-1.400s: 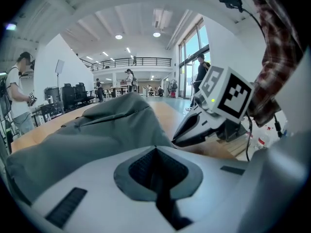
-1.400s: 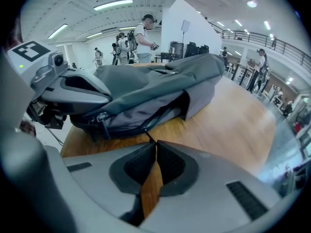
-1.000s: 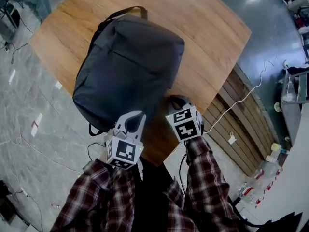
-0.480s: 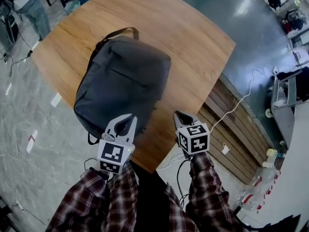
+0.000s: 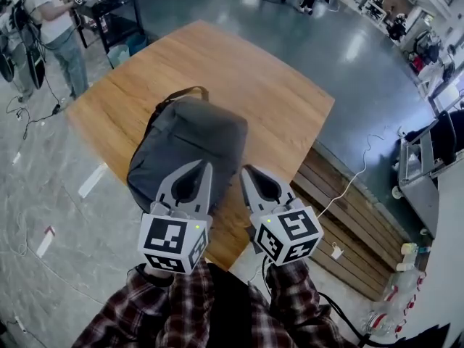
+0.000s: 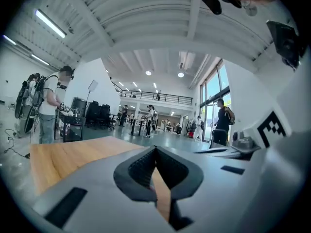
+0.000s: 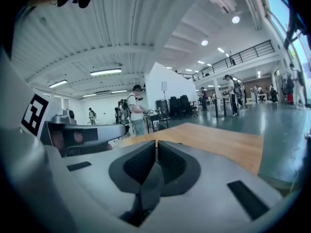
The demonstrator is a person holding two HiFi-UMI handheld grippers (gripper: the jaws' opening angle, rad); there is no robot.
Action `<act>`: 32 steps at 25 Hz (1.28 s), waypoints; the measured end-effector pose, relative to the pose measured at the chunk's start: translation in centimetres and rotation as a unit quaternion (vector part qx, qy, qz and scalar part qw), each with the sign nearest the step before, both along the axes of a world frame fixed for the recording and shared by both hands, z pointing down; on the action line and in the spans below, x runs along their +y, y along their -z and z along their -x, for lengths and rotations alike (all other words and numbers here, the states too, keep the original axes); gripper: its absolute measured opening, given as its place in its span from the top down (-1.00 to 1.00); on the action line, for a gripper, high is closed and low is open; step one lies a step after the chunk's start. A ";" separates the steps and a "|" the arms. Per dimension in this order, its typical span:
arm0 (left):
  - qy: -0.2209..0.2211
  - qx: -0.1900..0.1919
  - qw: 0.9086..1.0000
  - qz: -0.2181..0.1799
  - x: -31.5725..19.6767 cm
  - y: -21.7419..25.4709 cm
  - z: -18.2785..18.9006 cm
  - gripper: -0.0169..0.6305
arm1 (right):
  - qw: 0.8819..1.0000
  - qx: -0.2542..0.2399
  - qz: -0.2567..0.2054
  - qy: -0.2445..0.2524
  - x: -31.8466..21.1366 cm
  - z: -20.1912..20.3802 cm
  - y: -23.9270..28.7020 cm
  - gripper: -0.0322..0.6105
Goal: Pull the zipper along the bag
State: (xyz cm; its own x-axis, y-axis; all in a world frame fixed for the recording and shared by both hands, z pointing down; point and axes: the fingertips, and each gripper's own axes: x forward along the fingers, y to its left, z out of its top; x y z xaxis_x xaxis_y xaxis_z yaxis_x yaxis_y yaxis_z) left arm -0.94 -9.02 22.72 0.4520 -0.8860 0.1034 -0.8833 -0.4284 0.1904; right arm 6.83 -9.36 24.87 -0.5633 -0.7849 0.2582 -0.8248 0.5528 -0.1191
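Left gripper [image 5: 204, 164] and right gripper [image 5: 245, 170] are both pinched shut with nothing in them. Their tips sit side by side at lower centre of the head view, covering the near edge of the backpack [image 5: 190, 138]. Their own views just look out over the table [image 5: 279, 111] into a big hall, jaws together. Around it: a person [image 5: 59, 31] stands at upper left, a white cable [image 5: 354, 181] trails over wooden slats [image 5: 348, 212] at lower right, and plaid sleeves [image 5: 145, 317] run along the bottom. Backpack's dark grey and lies flat mid-table, with the carry handle [image 5: 177, 94] toward the top of the frame. Zipper's too small to make out.
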 end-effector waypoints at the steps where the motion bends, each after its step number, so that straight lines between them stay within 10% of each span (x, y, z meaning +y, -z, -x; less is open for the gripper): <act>1: 0.001 0.005 1.000 -0.014 0.3 1.4 0.1 0.91 | 1.000 0.001 -0.018 0.006 0.4 0.6 1.4 0.82; 7: 0.009 0.006 0.997 -0.076 3.2 6.4 0.6 0.91 | 0.997 -0.005 -0.064 0.032 3.5 3.3 5.5 0.87; 32: -0.029 -0.017 0.998 -0.055 5.1 5.3 -1.8 0.91 | 0.998 -0.009 -0.055 0.043 5.2 2.7 5.4 0.87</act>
State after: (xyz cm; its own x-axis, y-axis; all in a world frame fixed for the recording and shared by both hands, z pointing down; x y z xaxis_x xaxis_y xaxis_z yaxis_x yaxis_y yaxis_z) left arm 0.90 -3.93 17.45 0.5009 -0.8652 0.0225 -0.8615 -0.4959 0.1094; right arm 4.09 -4.13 19.44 -0.6331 -0.7567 0.1633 -0.7724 0.6314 -0.0686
